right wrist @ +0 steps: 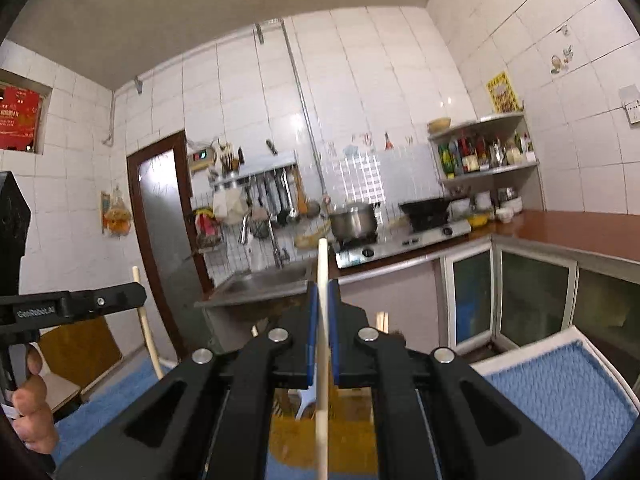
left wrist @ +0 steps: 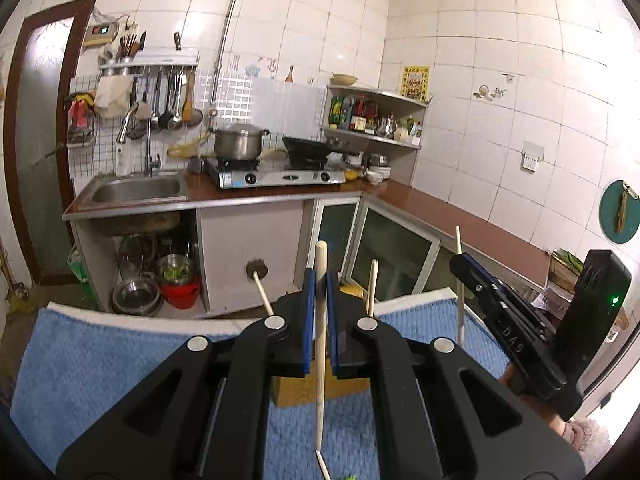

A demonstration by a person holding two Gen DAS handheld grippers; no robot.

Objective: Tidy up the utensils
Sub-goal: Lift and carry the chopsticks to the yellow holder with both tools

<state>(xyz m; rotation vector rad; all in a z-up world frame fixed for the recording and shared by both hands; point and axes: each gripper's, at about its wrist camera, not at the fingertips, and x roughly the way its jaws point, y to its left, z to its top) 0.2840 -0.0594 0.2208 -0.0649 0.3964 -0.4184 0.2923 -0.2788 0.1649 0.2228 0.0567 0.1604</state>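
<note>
Above blue towel (left wrist: 100, 352), left gripper (left wrist: 320, 280) clamped on wooden handle (left wrist: 321, 344), right gripper (right wrist: 323, 292) clamped on wooden stick (right wrist: 322, 360).

Left wrist view: looks level along its claw (left wrist: 320, 280) toward the steel sink (left wrist: 136, 190) and silver gas stove (left wrist: 280, 176), close over a blue towel-covered surface (left wrist: 80, 360). Right wrist view: tilted upward, rolled, ceiling visible. Both share the sink (right wrist: 260, 280), stove (right wrist: 404, 242) and corner shelf (right wrist: 484, 168).

Black grippers (left wrist: 320, 280), blue-padded jaws, silver screws
</note>
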